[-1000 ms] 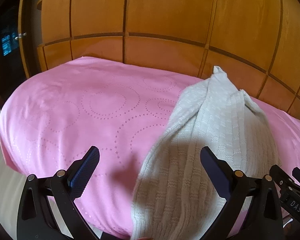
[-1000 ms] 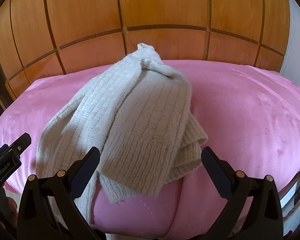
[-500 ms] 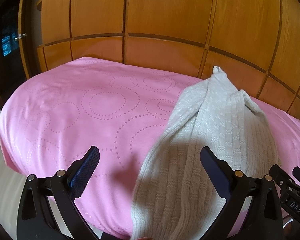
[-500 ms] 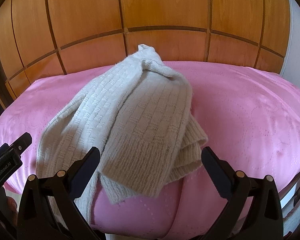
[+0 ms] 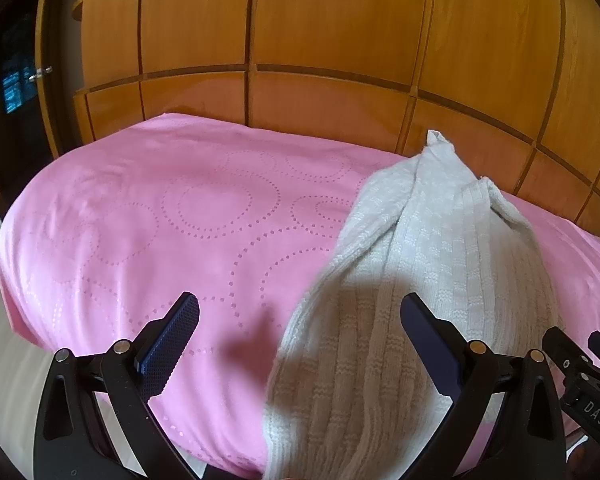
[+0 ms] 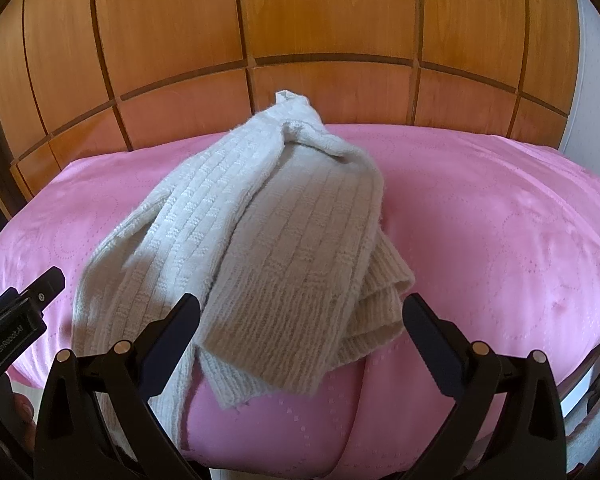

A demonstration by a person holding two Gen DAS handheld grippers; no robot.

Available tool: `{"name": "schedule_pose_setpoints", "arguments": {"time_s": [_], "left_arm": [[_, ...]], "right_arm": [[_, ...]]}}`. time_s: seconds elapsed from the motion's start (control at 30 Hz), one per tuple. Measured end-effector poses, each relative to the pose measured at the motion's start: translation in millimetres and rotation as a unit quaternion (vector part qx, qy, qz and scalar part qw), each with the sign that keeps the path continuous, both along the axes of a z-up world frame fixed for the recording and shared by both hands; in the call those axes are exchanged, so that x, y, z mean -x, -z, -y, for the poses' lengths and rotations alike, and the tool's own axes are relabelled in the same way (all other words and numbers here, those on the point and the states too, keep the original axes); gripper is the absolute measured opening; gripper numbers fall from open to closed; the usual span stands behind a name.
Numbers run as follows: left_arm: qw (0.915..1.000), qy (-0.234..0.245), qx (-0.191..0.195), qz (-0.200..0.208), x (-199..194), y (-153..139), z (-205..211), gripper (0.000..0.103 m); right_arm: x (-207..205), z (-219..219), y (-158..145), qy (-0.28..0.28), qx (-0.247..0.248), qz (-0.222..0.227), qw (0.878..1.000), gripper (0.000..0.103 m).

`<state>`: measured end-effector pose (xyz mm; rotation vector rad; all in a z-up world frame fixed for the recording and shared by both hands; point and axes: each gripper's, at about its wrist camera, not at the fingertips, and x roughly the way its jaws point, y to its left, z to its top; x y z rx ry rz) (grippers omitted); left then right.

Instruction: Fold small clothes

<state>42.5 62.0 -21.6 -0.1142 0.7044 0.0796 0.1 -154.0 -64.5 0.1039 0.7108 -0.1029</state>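
Both the left gripper [image 5: 300, 336] and right gripper [image 6: 300, 336] gape empty; each should pinch a near corner of the bunched knit garment [image 6: 260, 240] and spread it flat on the bed [image 6: 500, 220]

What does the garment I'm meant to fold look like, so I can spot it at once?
Find the pink bed cover in front of the wooden panelled wall. On it lies a cream ribbed knit garment, bunched lengthwise, its near end draped over the bed's front edge. It is the only loose item on the cover.
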Motion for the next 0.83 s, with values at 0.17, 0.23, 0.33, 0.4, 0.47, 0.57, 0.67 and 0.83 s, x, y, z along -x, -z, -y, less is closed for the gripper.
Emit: {"name": "schedule_pose_setpoints", "arguments": {"time_s": [0.17, 0.23, 0.33, 0.4, 0.47, 0.57, 0.67, 0.83], "left_arm": [[1.0, 0.003, 0.001, 0.002, -0.7, 0.0, -0.8, 0.1], [1.0, 0.003, 0.001, 0.002, -0.9, 0.1, -1.0, 0.1], [1.0, 0.004, 0.002, 0.004, -0.3, -0.3, -0.9, 0.1], [0.9999, 0.005, 0.001, 0.011, 1.9, -0.7, -0.4, 0.1], [0.9999, 0.004, -0.005, 0.015, 2.6, -1.2, 0.8, 0.1], [0.9999, 0.007, 0.001, 0.011, 1.2, -0.4, 2.2, 0.1], [1.0, -0.002, 0.002, 0.002, -0.9, 0.8, 1.8, 0.1], [1.0, -0.008, 0.003, 0.001, 0.1, 0.8, 1.2, 0.1]], "right_arm": [[-0.6, 0.8, 1.5, -0.001, -0.001, -0.004, 1.0, 0.101], [-0.5, 1.2, 1.5, 0.0, -0.002, -0.004, 1.0, 0.101], [-0.5, 1.0, 1.4, 0.0, -0.002, -0.004, 1.0, 0.101], [-0.9, 1.1, 1.6, 0.0, -0.002, -0.005, 1.0, 0.101], [-1.1, 0.5, 2.1, 0.001, -0.002, -0.006, 1.0, 0.101], [-1.2, 1.2, 2.8, 0.001, -0.003, -0.007, 1.0, 0.101], [0.1, -0.1, 2.0, 0.0, -0.001, -0.003, 1.0, 0.101], [0.9, -0.2, 2.3, -0.001, 0.0, -0.002, 1.0, 0.101]]}}
